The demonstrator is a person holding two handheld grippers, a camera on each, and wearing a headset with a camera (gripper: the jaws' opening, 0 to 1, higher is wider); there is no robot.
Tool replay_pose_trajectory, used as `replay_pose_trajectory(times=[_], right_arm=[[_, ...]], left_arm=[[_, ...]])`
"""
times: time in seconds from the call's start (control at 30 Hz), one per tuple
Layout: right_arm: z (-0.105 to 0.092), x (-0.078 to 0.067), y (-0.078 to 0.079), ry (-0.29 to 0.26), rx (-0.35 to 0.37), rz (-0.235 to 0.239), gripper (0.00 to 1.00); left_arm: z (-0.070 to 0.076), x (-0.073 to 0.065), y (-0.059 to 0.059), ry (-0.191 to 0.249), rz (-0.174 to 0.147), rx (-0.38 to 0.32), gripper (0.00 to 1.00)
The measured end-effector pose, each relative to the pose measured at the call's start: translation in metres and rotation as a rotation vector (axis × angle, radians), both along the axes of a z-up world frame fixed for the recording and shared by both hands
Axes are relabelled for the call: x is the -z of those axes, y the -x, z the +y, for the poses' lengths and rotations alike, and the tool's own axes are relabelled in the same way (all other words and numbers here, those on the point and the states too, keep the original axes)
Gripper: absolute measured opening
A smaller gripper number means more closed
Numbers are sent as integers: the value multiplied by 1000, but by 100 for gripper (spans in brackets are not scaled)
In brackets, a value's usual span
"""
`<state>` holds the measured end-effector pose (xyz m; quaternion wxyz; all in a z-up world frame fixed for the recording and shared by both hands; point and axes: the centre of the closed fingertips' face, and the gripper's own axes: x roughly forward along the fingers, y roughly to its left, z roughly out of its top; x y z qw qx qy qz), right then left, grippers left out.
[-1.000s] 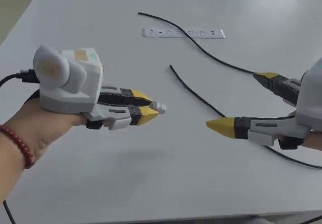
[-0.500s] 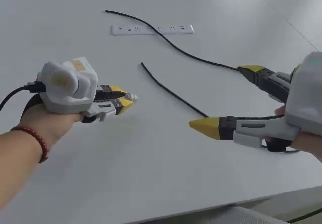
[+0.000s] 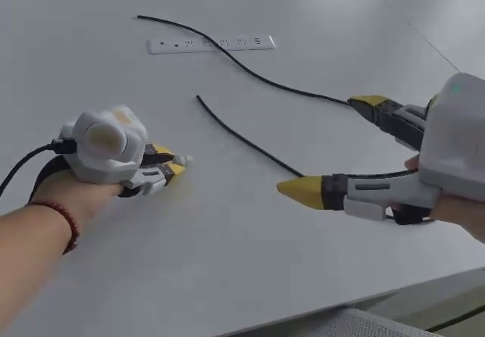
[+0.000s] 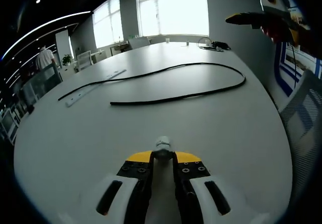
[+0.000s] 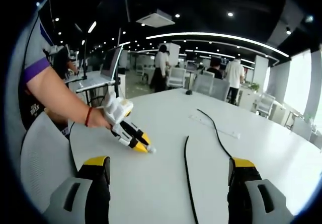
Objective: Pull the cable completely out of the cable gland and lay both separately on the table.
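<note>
White cable gland (image 4: 162,146), pinched by the left gripper (image 3: 179,164) at nine o'clock of the cable (image 3: 235,134), could roll if dropped high, while the right gripper (image 3: 322,144) gapes wide.

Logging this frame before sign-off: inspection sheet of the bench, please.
Surface: white table.
Job's things: cable lies loose on the table; gland is off it, clamped between jaws.
Clutter: power strip on the far side.
Grippers: left gripper shut on the gland, low over the table; right gripper open, holding nothing.
Cables: black lead runs from the left gripper's back.
Surroundings: open office, windows, people at desks.
</note>
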<state>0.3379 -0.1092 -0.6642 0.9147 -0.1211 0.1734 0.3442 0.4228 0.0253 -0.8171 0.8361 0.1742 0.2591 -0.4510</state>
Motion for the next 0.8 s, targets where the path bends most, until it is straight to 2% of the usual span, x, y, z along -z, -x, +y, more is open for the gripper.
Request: replay_pose_trajectory(times=[0.17,0.27,0.37,0.4,0.5,0.57,0.6,0.63,0.67,0.7,0.77,0.8], right_arm=[[1,1,0,0,-3,5,99],[1,1,1,0,-5,9,99],[2,3,0,6,-10,11,99],[1,3,0,7,-9,9,99],[3,3,0,5,-14,10,99],[4,4,0,4,-17,13,99],[5,3,-1,5,-19,9,99],[5,3,0,5,-20,11,99],[5,2,0,4,-21,10,99],[6,1,-1,2,-22,4,99],[7,-1,-1,-5,-22,4,99],[7,-2,-2,-5,-23,-1,99]], left_arm=[[2,2,2,14,19,-18,17],[3,2,3,12,19,-19,18],[6,0,1,6,6,-26,26],[7,1,2,5,17,-26,25],[9,-1,3,8,9,-28,25],[11,-4,2,27,18,-43,27],[14,-5,1,19,8,-56,31],[15,-9,1,30,-2,-62,34],[14,-14,3,66,11,-73,35],[17,-17,4,63,4,-78,35],[20,-25,5,64,-23,-77,39],[23,-34,5,98,-40,-89,42]])
